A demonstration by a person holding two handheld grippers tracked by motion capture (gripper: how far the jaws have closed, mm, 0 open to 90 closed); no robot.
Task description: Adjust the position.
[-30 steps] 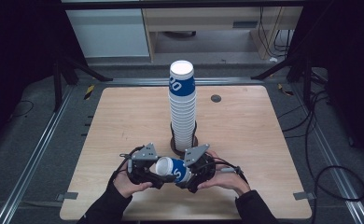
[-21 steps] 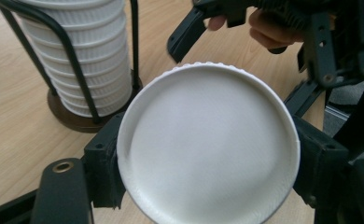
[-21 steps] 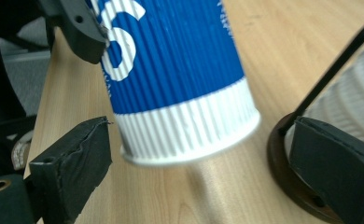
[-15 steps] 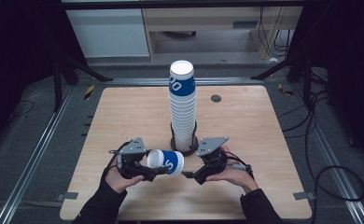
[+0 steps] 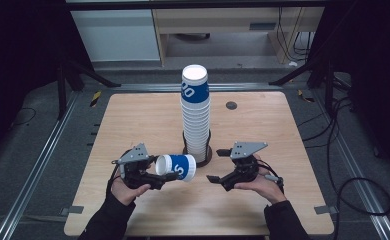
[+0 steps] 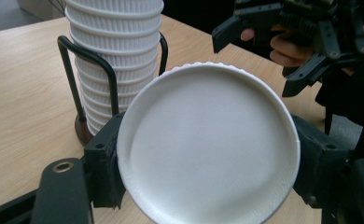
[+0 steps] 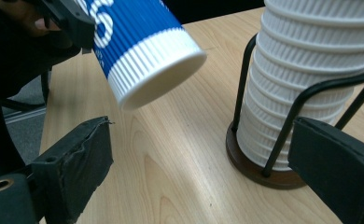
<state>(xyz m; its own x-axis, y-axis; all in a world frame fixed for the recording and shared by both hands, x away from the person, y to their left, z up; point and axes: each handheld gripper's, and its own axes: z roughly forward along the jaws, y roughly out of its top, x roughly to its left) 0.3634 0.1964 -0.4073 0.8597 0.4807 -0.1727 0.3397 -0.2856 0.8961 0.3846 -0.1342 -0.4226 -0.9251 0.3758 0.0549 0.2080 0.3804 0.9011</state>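
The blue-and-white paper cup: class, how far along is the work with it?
Done: one blue-and-white paper cup is apart from the cup stack in its wire holder. In hand: the left gripper grips it sideways; the right gripper is open, empty. Left: setting it down.

Left tool (image 5: 169, 176) clamped, right tool (image 5: 218, 165) wide open, well apart
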